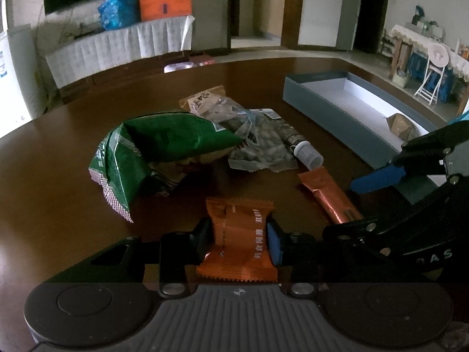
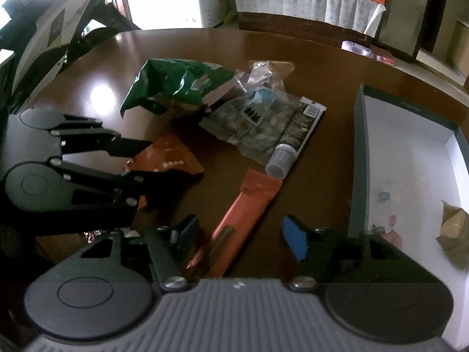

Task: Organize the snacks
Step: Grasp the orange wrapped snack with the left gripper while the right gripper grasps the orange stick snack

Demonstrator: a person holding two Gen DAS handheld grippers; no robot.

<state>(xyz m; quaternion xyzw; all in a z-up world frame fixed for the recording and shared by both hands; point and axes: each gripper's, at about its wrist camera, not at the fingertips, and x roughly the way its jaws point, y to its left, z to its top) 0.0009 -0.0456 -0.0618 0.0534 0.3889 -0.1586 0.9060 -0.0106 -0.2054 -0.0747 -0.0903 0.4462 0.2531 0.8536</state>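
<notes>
My left gripper (image 1: 239, 239) is shut on an orange snack packet (image 1: 239, 234) just above the brown table; the packet also shows in the right wrist view (image 2: 167, 158). My right gripper (image 2: 240, 236) is open, its fingers on either side of an orange snack bar (image 2: 243, 214), which also shows in the left wrist view (image 1: 329, 195). A green chip bag (image 1: 152, 149), clear nut bags (image 1: 252, 135) and a capped tube (image 1: 299, 143) lie in a pile at mid-table. A grey box (image 1: 337, 108) with a white inside holds a small brown packet (image 1: 400, 124).
The box stands on the table's right side (image 2: 359, 158). The brown table (image 1: 58, 176) is round-edged. A cloth-covered sideboard (image 1: 117, 44) with blue and orange bags stands behind it. A white folding chair (image 1: 432, 67) is at far right.
</notes>
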